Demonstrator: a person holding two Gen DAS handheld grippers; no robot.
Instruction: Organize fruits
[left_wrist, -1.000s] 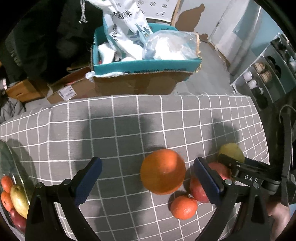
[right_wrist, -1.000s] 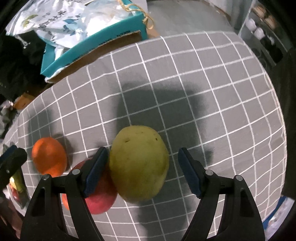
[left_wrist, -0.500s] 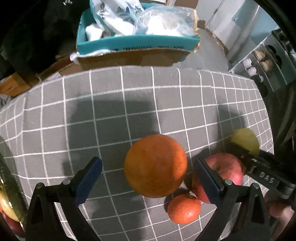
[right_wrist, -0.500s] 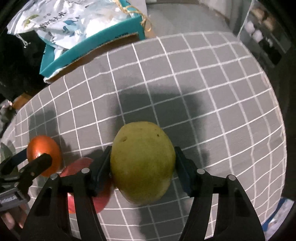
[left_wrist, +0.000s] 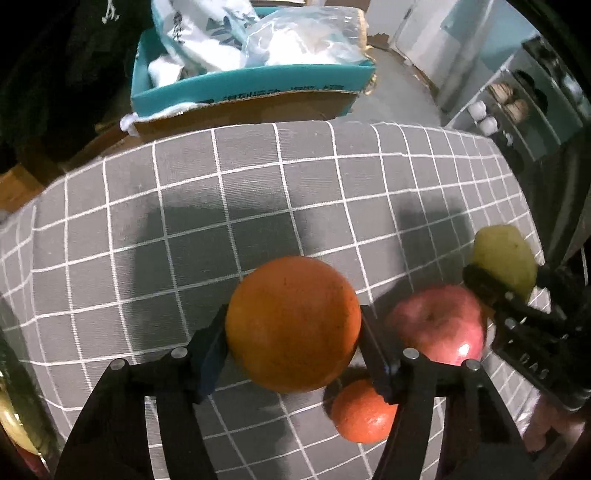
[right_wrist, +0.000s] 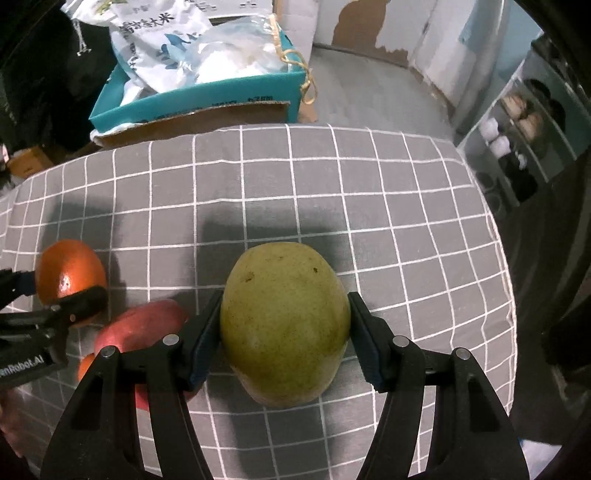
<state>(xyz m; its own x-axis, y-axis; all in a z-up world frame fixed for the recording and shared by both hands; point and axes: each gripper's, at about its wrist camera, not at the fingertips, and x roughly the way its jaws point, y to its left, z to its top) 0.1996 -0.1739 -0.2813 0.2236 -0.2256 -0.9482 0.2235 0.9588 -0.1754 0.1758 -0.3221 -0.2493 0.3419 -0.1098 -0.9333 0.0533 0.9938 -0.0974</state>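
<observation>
In the left wrist view, the left gripper (left_wrist: 293, 343) was clamped on the large orange (left_wrist: 293, 324), its blue pads pressed to both sides of the fruit at the lower centre of the frame. Just below and right of it, a small tangerine (left_wrist: 360, 411) lay on the grey checked cloth (left_wrist: 258, 206), partly hidden by the right-hand finger. Beside that, at the right, sat a red apple (left_wrist: 437, 325), and further right the right gripper's black finger crossed in front of a yellow-green pear (left_wrist: 504, 254).

In the right wrist view, the right gripper (right_wrist: 284, 332) was closed on that pear (right_wrist: 285, 325), both pads touching its flanks at the lower centre. Left of it, the apple (right_wrist: 144, 321) rested on the cloth (right_wrist: 369, 206), partly behind the gripper's left finger. At the left edge the orange (right_wrist: 68, 269) showed in the left gripper's grip (right_wrist: 55, 295).

Beyond the cloth's far edge, in the upper left of both views, stood a teal cardboard box (right_wrist: 199, 99) holding plastic bags (right_wrist: 166, 40). A shelf unit (right_wrist: 524, 147) stood at the upper right.
</observation>
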